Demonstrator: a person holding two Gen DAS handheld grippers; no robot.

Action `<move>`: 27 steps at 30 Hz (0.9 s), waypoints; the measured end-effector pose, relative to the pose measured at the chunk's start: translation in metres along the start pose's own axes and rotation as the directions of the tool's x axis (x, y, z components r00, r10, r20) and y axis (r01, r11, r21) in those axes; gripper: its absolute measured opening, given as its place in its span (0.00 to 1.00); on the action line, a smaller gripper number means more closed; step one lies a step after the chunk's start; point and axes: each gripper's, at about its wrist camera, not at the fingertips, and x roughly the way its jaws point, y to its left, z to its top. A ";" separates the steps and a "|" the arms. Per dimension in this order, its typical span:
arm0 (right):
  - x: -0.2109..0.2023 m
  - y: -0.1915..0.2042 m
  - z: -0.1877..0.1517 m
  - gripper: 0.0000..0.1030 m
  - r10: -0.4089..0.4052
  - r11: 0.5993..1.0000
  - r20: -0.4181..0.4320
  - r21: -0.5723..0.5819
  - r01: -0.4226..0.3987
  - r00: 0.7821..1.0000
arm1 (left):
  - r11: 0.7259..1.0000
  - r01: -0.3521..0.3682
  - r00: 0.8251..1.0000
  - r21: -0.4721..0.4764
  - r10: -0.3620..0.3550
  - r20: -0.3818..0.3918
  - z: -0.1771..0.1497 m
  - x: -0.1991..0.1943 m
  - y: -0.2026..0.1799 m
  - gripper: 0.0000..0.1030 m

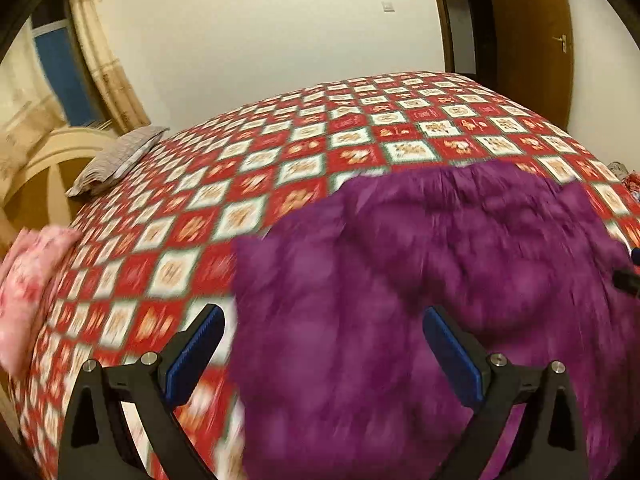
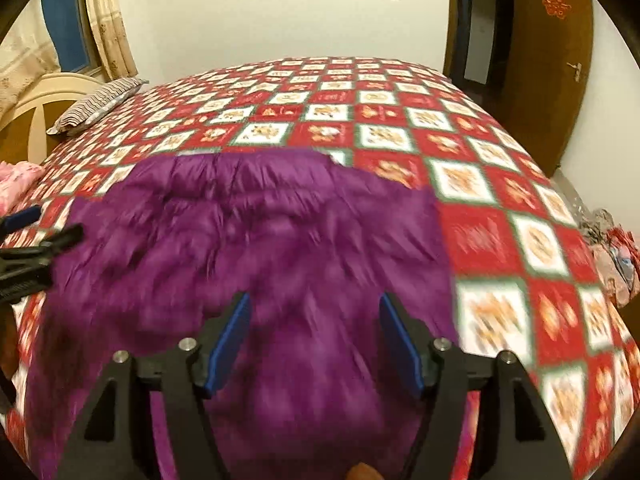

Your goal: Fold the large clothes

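A large purple padded garment [image 1: 420,280] lies spread on the bed; it fills the near middle of the right wrist view [image 2: 260,248] too. My left gripper [image 1: 324,316] is open and empty above the garment's left edge, one finger over the bedspread and one over the purple cloth. My right gripper [image 2: 314,302] is open and empty above the garment's near right part. The left gripper also shows at the left edge of the right wrist view [image 2: 36,236]. Both views are blurred by motion.
The bed has a red and white checked bedspread [image 1: 248,184]. A grey striped pillow [image 1: 116,156] lies at the head by a cream headboard [image 1: 44,168]. Pink cloth [image 1: 28,280] lies at the left edge. Loose clothes [image 2: 612,256] lie at the right. A brown door [image 2: 556,64] stands behind.
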 end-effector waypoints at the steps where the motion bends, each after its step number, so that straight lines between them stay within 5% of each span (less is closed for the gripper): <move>1: -0.013 -0.005 -0.013 0.70 0.005 1.000 -0.007 0.009 -0.005 1.000 | 1.000 0.000 1.000 -0.007 0.000 -0.006 -0.016 -0.012 0.007 0.97; 8: -0.080 -0.032 -0.099 0.76 0.002 0.998 -0.025 0.059 0.000 1.000 | 0.999 -0.052 0.998 -0.001 0.052 -0.023 -0.125 -0.080 0.038 0.97; 15: -0.113 -0.034 -0.162 0.77 -0.025 0.995 -0.044 0.097 0.029 0.999 | 0.998 -0.034 0.995 -0.051 0.029 -0.091 -0.196 -0.099 0.047 0.97; 24: -0.117 -0.018 -0.226 0.77 -0.020 0.994 -0.085 0.104 0.029 0.996 | 0.994 0.035 0.992 -0.107 -0.048 -0.114 -0.240 -0.103 0.036 0.97; 26: -0.119 -0.016 -0.233 0.77 -0.019 0.994 -0.080 0.109 0.027 0.997 | 0.992 0.055 0.992 -0.115 -0.068 -0.109 -0.243 -0.105 0.035 0.89; 27: -0.120 -0.015 -0.237 0.77 -0.020 0.994 -0.072 0.108 0.027 0.997 | 0.989 0.084 0.989 -0.120 -0.097 -0.108 -0.244 -0.106 0.034 0.77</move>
